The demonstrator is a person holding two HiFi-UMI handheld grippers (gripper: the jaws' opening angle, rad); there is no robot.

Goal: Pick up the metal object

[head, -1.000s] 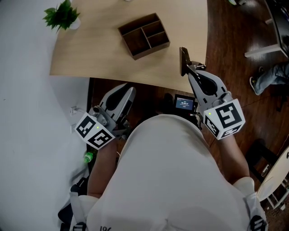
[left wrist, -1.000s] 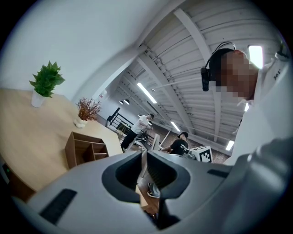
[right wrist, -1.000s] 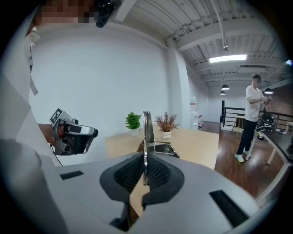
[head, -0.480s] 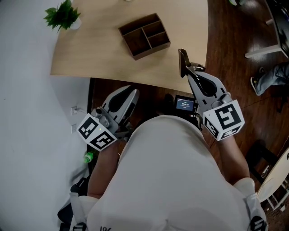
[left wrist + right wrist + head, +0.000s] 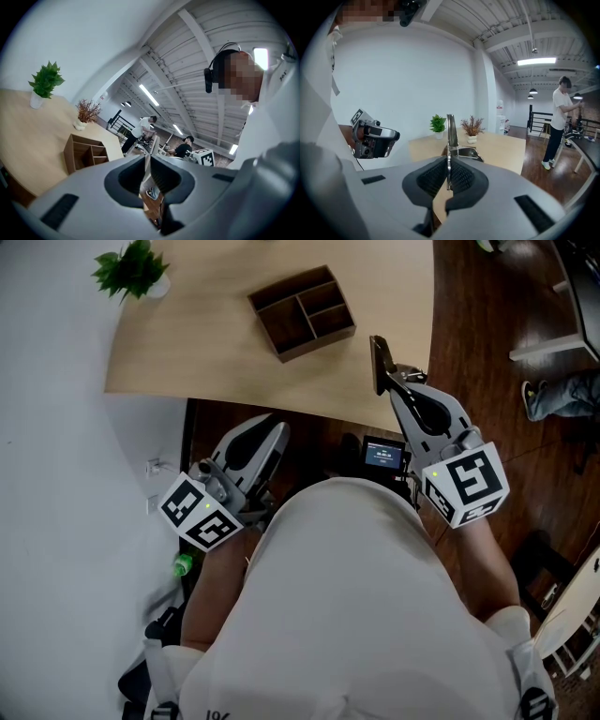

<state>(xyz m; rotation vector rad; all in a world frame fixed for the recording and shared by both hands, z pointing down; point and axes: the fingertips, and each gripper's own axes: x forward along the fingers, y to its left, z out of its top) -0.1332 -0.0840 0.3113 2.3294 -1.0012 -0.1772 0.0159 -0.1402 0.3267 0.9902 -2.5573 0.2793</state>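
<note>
From my head the light is even and bright. The pale desk at upper left is well lit, the dark floor at right sinks into shadow, and under the desk edge it is dim. Both gripper views bend hard toward the rim, with black corners. In the left one, strip lights glare at centre, a lamp at upper right blows out white, and my left fingers look soft and shadowed. In the right one, a ceiling light burns at upper right, and the metal object carries a bright streak between my right fingers.
</note>
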